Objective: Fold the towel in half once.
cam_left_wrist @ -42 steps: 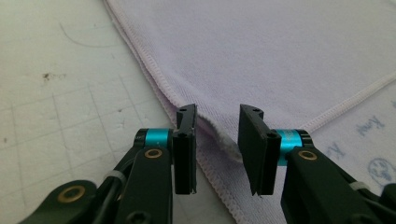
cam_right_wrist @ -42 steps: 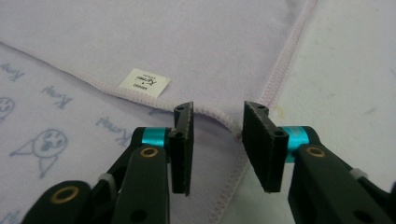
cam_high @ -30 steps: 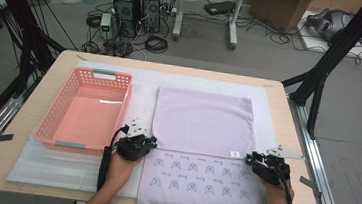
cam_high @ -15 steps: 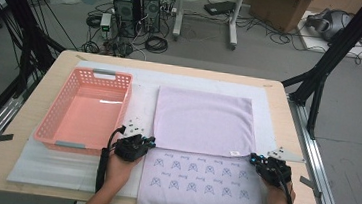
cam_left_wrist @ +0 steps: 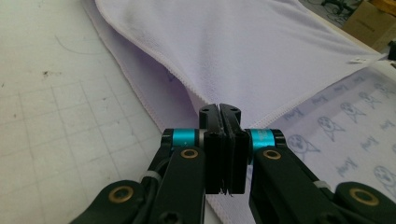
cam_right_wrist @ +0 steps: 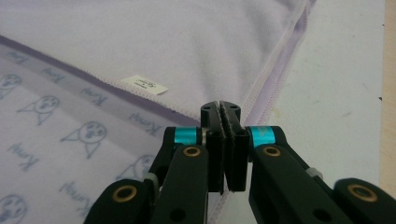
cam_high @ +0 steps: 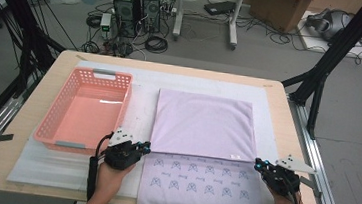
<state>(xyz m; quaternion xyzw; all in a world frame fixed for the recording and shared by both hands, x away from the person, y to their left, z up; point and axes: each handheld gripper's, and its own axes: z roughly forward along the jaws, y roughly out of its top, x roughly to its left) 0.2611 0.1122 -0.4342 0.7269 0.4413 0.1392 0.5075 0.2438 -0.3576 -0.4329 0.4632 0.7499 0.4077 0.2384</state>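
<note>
Left tool (cam_high: 139, 147) sits at the left end of the lilac towel's (cam_high: 201, 126) folded edge, its jaws pressed together. In the left gripper view (cam_left_wrist: 220, 109) they meet with no gap showing, their tips right at the towel's hemmed corner; whether cloth is caught between them cannot be told. The right tool (cam_high: 263, 166) is at the opposite end of the same folded edge, at about 3 o'clock from the left one, and its jaws are likewise pressed together. In the right gripper view (cam_right_wrist: 220, 108) the tips lie at the towel's seamed corner, and again any pinch of fabric is hidden.

The towel lies flat on a white mat (cam_high: 138, 103) in the middle of the counter (cam_high: 46, 76), folded so that a plain lilac upper layer covers the far part, while the near part (cam_high: 201, 184) shows rows of printed animal faces. A small white label (cam_right_wrist: 144, 84) sits on the folded edge near the right tool.

At 9 o'clock from the towel, well clear of it, a pink basket (cam_high: 60, 135) stands on the mat. A hand (cam_high: 109, 178) holds each tool from the near edge of the counter.
</note>
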